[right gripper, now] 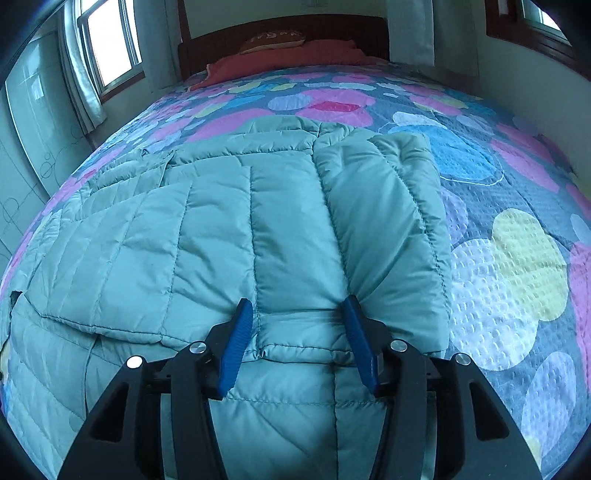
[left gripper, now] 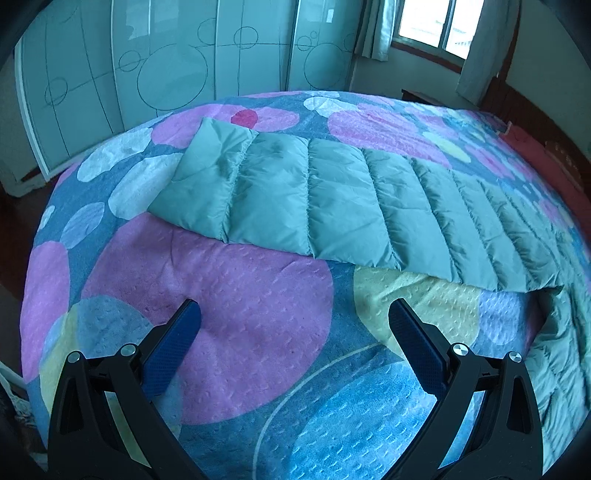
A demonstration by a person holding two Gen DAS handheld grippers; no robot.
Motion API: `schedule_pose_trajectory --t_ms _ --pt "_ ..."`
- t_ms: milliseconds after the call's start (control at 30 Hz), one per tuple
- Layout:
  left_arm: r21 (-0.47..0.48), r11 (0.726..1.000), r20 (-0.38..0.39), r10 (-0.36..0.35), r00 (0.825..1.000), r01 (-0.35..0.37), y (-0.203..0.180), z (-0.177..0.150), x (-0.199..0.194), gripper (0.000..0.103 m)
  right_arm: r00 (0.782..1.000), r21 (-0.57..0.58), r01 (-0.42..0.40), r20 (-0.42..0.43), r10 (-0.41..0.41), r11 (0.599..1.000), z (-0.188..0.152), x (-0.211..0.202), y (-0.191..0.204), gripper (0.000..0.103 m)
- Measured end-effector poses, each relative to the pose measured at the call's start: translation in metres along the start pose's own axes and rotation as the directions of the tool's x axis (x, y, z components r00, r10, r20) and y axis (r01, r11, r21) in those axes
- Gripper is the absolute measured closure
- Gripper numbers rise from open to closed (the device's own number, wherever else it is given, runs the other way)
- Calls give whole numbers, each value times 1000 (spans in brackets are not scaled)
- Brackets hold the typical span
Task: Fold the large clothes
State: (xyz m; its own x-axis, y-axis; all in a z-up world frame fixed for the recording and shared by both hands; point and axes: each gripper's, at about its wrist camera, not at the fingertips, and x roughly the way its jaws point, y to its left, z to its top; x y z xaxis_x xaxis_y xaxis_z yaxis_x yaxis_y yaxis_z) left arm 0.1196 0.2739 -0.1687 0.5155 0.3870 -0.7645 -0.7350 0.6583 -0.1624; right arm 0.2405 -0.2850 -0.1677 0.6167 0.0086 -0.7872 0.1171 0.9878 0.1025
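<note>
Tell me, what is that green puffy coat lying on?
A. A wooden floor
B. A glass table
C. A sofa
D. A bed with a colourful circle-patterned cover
D: the green puffy coat is spread over a bedspread printed with pink, blue and yellow circles, with a wooden headboard at the far end.

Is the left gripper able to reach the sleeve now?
Probably yes: the left gripper has open jaws over bare bedspread, and nothing lies between it and the sleeve.

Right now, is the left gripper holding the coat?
No, the left gripper is open over the bedspread, short of the coat.
</note>
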Motion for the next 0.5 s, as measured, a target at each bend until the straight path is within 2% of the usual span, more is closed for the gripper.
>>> schedule_pose_trajectory --t_ms 167,400,467,500 --pt "-113 982 26 -151 988 153 29 3 -8 2 1000 6 -6 7 6 1000 -1 -1 0 51" --pt "-202 950 64 -230 971 239 52 31 15 2 1000 7 -4 12 4 1000 -2 -2 0 51" --pt "-244 936 92 -237 967 252 61 40 20 11 1000 7 -4 12 4 1000 -2 -1 0 51" --pt "-274 928 99 -233 967 251 66 44 23 20 1000 7 -4 13 4 1000 -2 -2 0 51"
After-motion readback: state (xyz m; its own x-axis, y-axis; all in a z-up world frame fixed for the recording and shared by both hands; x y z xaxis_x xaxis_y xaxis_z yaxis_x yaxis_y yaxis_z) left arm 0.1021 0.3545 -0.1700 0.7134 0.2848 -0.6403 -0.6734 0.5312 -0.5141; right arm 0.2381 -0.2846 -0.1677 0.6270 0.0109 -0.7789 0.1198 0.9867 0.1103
